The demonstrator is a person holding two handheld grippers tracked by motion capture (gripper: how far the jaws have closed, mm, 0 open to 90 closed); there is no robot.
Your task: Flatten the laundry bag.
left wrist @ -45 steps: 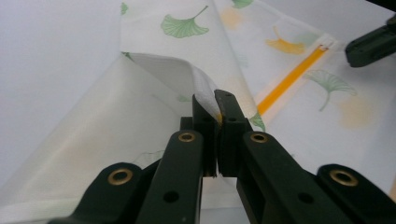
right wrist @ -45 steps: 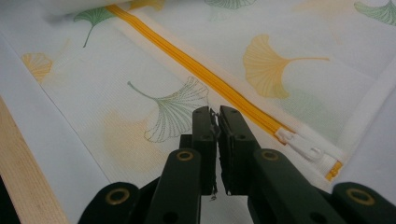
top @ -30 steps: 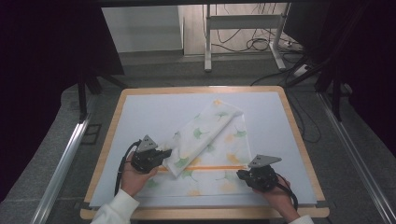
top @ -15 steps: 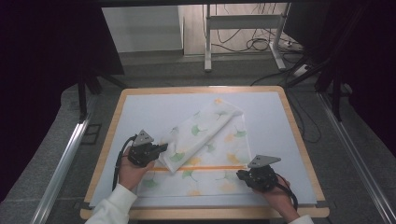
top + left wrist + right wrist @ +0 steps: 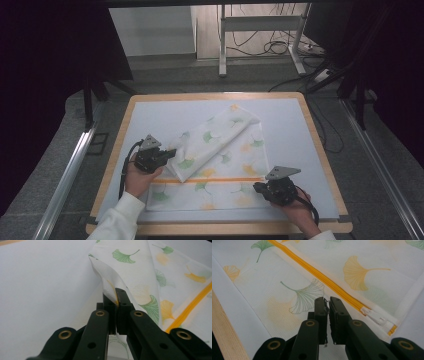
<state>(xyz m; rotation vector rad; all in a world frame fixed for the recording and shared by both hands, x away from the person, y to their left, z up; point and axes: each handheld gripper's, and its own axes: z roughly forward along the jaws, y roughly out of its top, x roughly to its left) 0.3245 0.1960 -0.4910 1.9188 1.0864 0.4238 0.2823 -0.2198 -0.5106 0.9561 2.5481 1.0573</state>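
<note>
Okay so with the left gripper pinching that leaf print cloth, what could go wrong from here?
1. The left gripper grips only a thin edge of the cloth, so it could slip out.
2. The right gripper is shut above the cloth near the yellow zipper, apparently gripping nothing, so pulling may drag the whole piece across the table.

Cloth fold (image 5: pixel 110 277) between closed jaws

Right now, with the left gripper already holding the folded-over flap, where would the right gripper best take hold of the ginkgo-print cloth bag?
Probably at the zipper end of the cloth bag, coming in low from the near right edge. There the bag lies flat on the white mat, and the stitched zipper band gives a firmer ridge than the thin mesh. The right gripper sits shut just short of it, while the left gripper pinches the flap.
</note>
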